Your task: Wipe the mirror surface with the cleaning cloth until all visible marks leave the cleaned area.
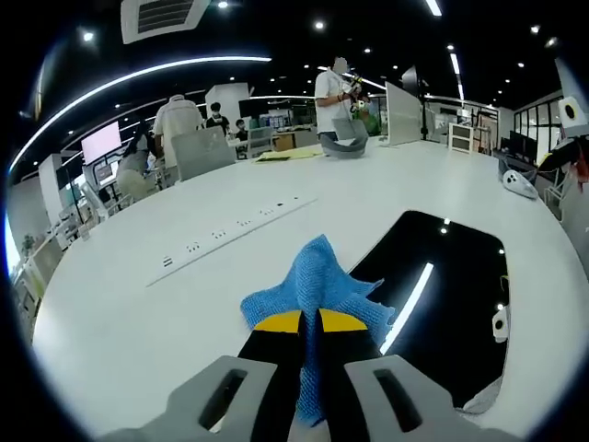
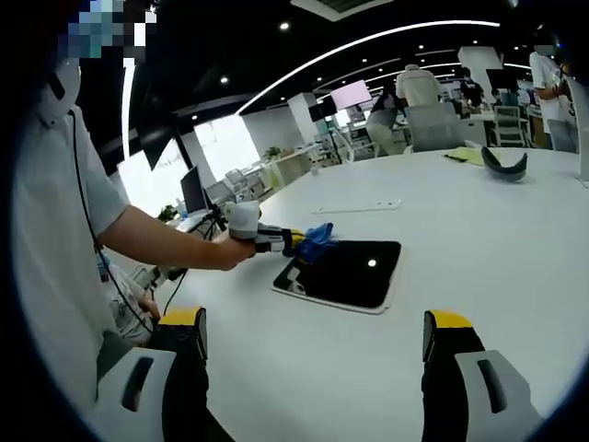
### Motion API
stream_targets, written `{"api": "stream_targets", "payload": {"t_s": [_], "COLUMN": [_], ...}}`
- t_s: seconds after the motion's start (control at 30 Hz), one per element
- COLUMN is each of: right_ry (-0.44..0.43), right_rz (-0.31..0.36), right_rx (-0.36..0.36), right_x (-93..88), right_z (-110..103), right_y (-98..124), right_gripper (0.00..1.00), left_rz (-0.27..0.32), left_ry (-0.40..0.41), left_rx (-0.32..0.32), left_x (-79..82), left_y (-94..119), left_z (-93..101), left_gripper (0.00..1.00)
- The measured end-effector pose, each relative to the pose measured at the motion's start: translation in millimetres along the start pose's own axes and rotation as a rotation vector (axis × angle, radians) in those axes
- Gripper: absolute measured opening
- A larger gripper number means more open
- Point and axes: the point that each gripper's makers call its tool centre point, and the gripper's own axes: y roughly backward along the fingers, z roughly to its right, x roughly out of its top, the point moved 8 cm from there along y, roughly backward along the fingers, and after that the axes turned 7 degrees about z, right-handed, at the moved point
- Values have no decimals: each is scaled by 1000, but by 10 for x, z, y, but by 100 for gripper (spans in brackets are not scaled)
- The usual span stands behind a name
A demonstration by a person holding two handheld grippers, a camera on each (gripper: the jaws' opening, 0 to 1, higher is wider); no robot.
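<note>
A blue cleaning cloth is pinched in my left gripper, whose yellow-tipped jaws are shut on it just above the near left edge of the mirror. The mirror is a dark rounded rectangle lying flat on the white table and reflecting the ceiling lights. From the right gripper view, the left gripper holds the cloth over the mirror's far left corner. My right gripper stands wide open well in front of the mirror, with nothing between its jaws.
A long power strip lies on the white table to the left of the mirror. A grey object sits at the far side. Several people stand beyond the table. A person's arm holds the left gripper.
</note>
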Motion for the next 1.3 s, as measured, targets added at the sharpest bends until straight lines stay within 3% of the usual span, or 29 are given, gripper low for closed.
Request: {"api": "stream_targets", "payload": {"t_s": [1.3], "right_ry": [-15], "right_rz": [4], "right_rx": [9], "right_x": [-18], "right_z": [13], "right_y": [-30], "right_gripper": [97], "left_rz": [2], "left_ry": [-11], "left_rx": [6], "left_x": [31], "left_y": [-40], "left_z": [58], "left_gripper": [2]}}
